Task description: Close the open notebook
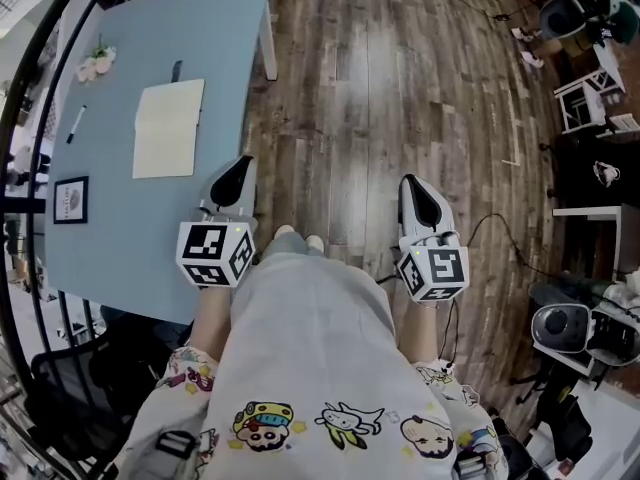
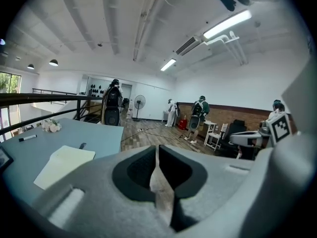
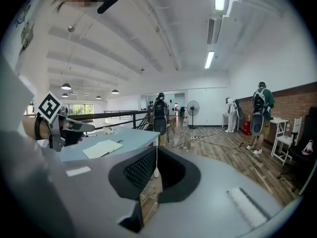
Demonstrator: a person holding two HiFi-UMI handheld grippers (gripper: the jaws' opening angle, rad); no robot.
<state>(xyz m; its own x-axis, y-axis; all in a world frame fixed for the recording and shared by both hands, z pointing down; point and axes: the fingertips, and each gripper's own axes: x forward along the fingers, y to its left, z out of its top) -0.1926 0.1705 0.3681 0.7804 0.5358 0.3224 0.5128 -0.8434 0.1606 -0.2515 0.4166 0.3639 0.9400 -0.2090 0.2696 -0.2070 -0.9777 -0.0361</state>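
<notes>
The notebook (image 1: 168, 128) lies flat on the light blue table (image 1: 120, 238) and shows as one cream rectangle, with a small dark strip (image 1: 177, 70) just beyond its far edge. It also shows low left in the left gripper view as the notebook (image 2: 63, 164), and in the right gripper view as the notebook (image 3: 102, 148). My left gripper (image 1: 240, 170) hovers at the table's right edge, nearer to me than the notebook, shut and empty. My right gripper (image 1: 415, 188) hangs over the wooden floor to the right, also shut with nothing in it.
On the table lie a marker (image 1: 76, 124), a small flower posy (image 1: 97, 63) and a framed picture (image 1: 70, 199). A black railing (image 1: 25, 88) runs along the table's left. A black chair (image 1: 70, 388) stands near me. Cables (image 1: 500, 238) cross the floor; people (image 2: 198, 115) stand far off.
</notes>
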